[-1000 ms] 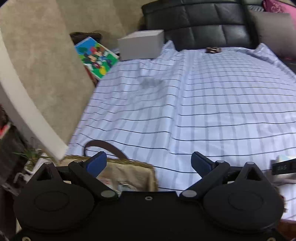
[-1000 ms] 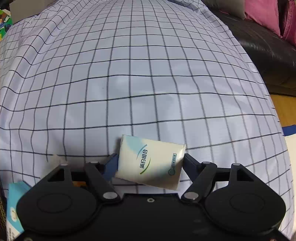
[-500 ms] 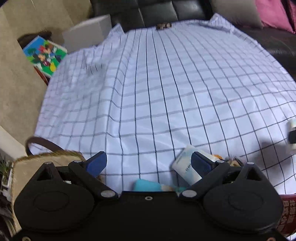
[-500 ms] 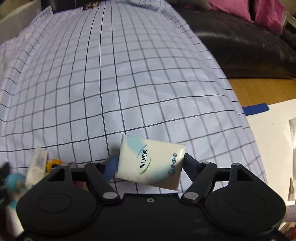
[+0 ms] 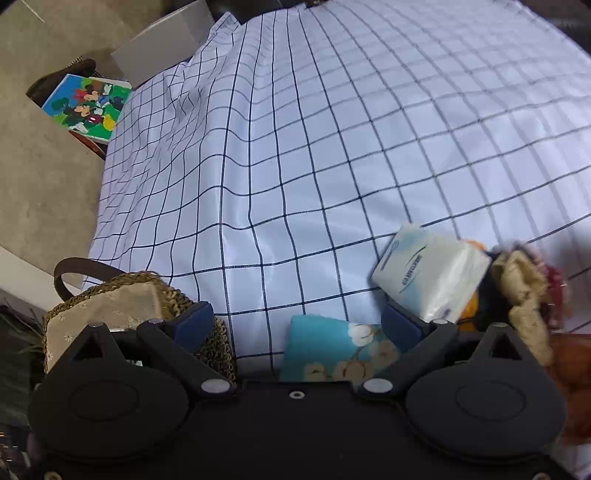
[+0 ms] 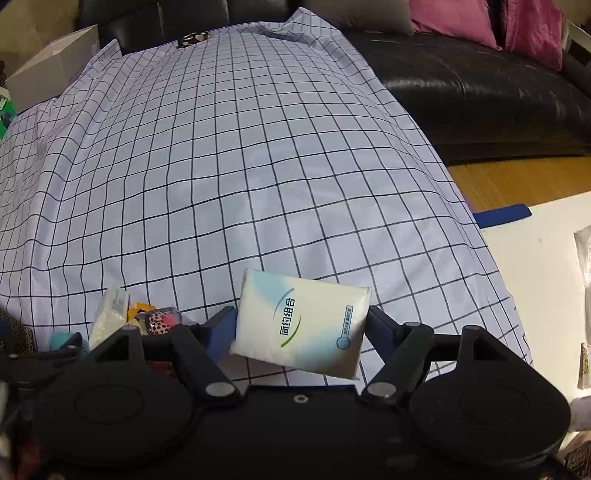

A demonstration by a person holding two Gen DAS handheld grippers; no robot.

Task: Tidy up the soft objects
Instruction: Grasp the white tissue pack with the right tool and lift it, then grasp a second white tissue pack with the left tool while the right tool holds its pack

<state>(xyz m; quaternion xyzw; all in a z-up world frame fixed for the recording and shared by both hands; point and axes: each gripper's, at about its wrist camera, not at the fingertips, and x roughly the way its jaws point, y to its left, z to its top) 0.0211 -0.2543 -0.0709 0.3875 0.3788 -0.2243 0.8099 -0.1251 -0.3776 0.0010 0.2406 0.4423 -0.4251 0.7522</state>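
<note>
Right gripper (image 6: 301,325) pinches a white tissue pack (image 6: 301,325) between both pads; the pack sits clear above the checked cloth (image 6: 240,166), printed face up, slightly tilted. Left gripper (image 5: 297,325) is spread with nothing between the pads; its jaws have just been closing a little, and a blue flowered pack (image 5: 332,343) lies on the cloth in the gap, untouched as far as can be seen. Landmark: woven basket (image 5: 122,295), at the near left corner of the cloth, by the left finger. Right of the basket, past the flowered pack, a second tissue pack (image 5: 432,273) leans on a blurred heap of soft items (image 5: 524,284), contents not readable. Farther from the basket, the cloth is bare up to a small dark patterned thing (image 6: 194,37) at its far edge; beyond that, a black sofa (image 6: 480,74) with pink cushions (image 6: 450,18). Step in hand, judged: carrying one pack toward the basket while the left lines up on the next. Next move calls for bringing the held pack over the basket mouth before release, and lowering the left pads squarely around the flowered pack; the soft wrapper will likely buckle if pinched at a corner.
</note>
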